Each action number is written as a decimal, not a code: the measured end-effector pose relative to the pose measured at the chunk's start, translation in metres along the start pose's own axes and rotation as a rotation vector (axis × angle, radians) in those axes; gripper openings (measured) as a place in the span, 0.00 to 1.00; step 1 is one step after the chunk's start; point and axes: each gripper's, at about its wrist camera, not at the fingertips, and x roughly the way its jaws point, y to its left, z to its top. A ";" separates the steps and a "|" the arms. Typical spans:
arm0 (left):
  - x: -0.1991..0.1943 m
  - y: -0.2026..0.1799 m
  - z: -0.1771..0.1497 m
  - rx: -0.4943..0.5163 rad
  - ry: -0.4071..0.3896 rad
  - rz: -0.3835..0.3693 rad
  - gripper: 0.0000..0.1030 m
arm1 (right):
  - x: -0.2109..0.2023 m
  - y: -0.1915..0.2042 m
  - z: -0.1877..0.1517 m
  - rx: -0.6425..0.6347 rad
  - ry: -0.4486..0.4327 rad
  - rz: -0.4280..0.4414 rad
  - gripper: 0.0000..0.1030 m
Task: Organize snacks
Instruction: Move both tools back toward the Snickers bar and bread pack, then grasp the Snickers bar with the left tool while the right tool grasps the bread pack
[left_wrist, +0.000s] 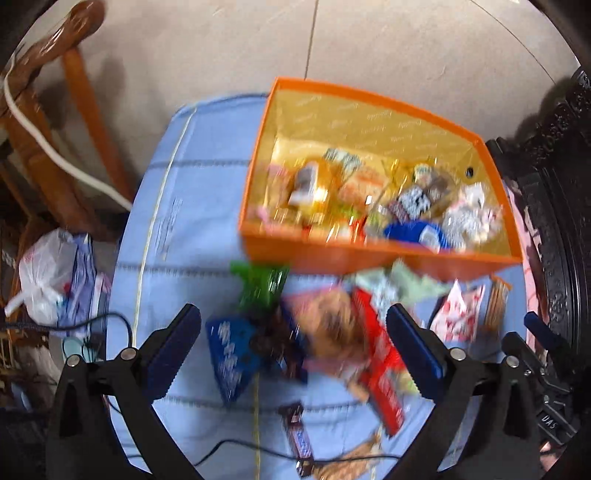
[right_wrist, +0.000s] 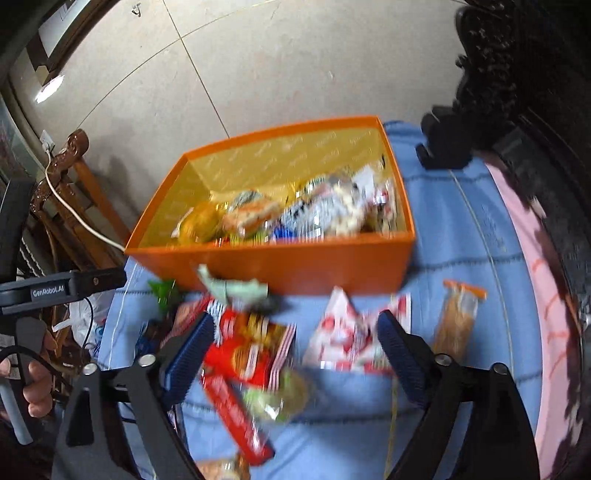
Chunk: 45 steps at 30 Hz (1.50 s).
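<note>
1. The snacks in the box (left_wrist: 369, 258) are blurred; their labels cannot be read.
2. The packets on the cloth (left_wrist: 207, 206) are smeared by motion, and the blue packet (left_wrist: 231, 354) shows no clear print.
3. The red packet (right_wrist: 236, 417) hides part of the green one (right_wrist: 284, 400).
4. The bar (left_wrist: 299, 439) is cut by the lower edge.
5. The hand (right_wrist: 35, 384) is cut by the left edge.

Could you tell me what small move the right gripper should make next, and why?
Probably lower the right gripper onto the red-and-white packet and close. Its jaws stand open and empty, that packet lies on the blue cloth between them, and the orange box just beyond already holds other snacks.
</note>
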 end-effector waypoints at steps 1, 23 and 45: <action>0.000 0.004 -0.012 -0.003 0.014 0.001 0.96 | -0.003 0.000 -0.006 0.003 0.004 -0.001 0.92; 0.049 0.017 -0.148 -0.010 0.254 0.027 0.96 | -0.016 0.008 -0.135 0.058 0.225 0.053 0.93; 0.080 0.034 -0.168 -0.068 0.287 -0.003 0.16 | -0.004 0.065 -0.153 -0.257 0.266 0.108 0.93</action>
